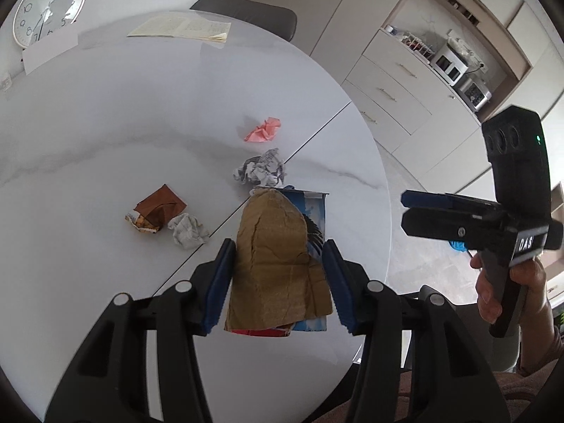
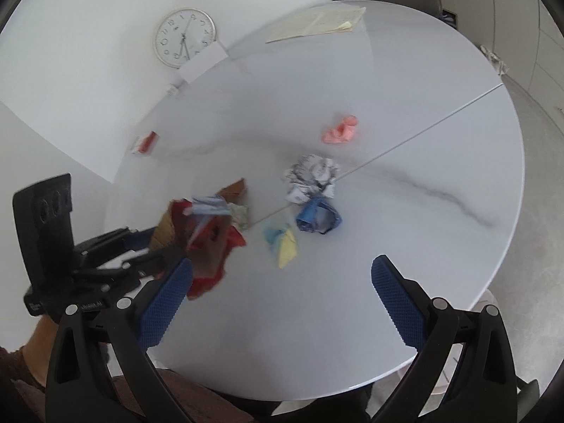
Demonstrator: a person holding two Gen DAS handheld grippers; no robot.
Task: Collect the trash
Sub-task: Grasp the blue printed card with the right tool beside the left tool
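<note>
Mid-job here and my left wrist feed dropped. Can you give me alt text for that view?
The left hand-held gripper holds a flat bundle of brown torn cardboard and blue printed packaging between its blue pads above the round white marble table. Beyond lie a pink crumpled paper, a grey newsprint ball and a brown snack wrapper.

A home dining nook — round marble table [image 1: 105, 123], wall clock [image 1: 49, 7], cabinets with toaster oven [image 1: 451, 61].
</note>
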